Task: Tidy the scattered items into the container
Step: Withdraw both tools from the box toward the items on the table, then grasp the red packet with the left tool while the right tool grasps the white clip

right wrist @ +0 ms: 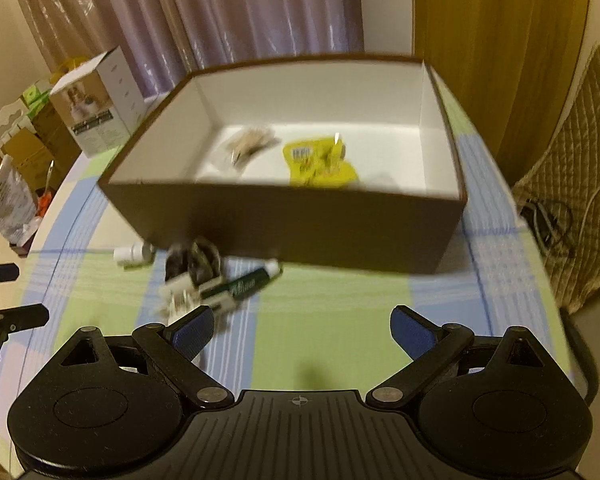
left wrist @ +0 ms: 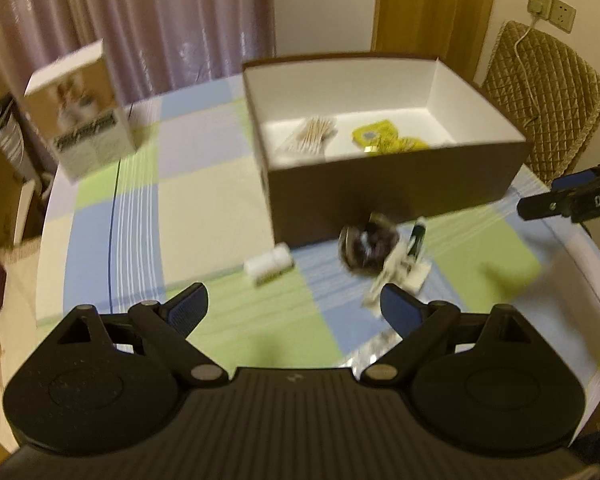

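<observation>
Both pairs of blue-padded fingers stood spread wide with nothing between them. Held above the checked tablecloth [left wrist: 204, 208], the left gripper [left wrist: 294, 306] pointed toward the near wall of the brown cardboard box [left wrist: 396, 184], its right finger [left wrist: 400, 308] overlapping the edge of a white card packet [left wrist: 400, 272] in the view. Over a green square of the cloth, the right gripper [right wrist: 302, 330] faced the same box from nearer its middle, and its left finger [right wrist: 190, 332] sat just in front of the clutter on that side.

Inside the box, on its white floor, lay a bundle of wooden sticks [left wrist: 310, 134] and a yellow packet [left wrist: 380, 138], side by side and apart from the walls. Outside, close against the near wall, lay the items not yet put away: a small white bottle [left wrist: 269, 266] on its side, a dark round object [left wrist: 366, 246] too blurred to name, the white card packet, and a green tube with a white cap [right wrist: 252, 282]. The tube lay slanted, its cap toward the box. Something silvery [left wrist: 370, 354] showed on the cloth just behind the left gripper's right finger; what it was could not be told.

A printed white carton [left wrist: 86, 108] stood upright at the far left of the table, well apart from the box. Pale curtains [left wrist: 148, 20] hung behind, and a quilted chair back [left wrist: 540, 96] stood to the right.
</observation>
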A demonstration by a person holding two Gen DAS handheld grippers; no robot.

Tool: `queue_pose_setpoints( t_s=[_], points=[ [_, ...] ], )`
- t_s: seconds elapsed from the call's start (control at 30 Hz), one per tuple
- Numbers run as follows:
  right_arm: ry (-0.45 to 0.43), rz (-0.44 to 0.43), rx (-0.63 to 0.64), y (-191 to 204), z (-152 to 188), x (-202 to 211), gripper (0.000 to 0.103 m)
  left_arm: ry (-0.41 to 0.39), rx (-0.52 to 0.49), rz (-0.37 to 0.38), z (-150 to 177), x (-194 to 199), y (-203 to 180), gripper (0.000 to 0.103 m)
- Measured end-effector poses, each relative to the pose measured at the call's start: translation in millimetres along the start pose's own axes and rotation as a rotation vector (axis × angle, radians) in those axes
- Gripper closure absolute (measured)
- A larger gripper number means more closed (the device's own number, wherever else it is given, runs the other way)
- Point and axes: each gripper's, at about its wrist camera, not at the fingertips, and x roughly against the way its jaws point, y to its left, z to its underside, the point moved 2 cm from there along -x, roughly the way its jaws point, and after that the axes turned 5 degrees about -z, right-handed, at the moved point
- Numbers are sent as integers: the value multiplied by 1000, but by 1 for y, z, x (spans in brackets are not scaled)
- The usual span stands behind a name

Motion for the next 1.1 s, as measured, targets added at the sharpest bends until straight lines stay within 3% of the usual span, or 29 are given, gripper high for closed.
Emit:
queue_pose_setpoints(
  t_s=[0.27, 0.6, 0.93, 1.03, 1.07, 1.1],
  points=[
    [110, -25, -124, -13, 49, -16, 3, 76, -31, 78, 55, 1, -7, 23],
    [144, -24, -178, -22, 59, -19, 3, 78, -302, 210, 88, -6, -48, 39],
    [166, -35, -224, -25, 65, -24, 3, 135, -474, 254, 99, -33, -57, 40],
    [162, -53, -229, -22, 63, -26, 3, 149, -477, 260, 102, -41, -54, 52],
    [157, -62, -232, -20, 62, -27, 3, 149, -459, 274, 101, -42, -53, 68],
    [150, -73, -234, -17, 61, -29, 3, 154, -440, 291, 100, -42, -52, 77]
  ],
)
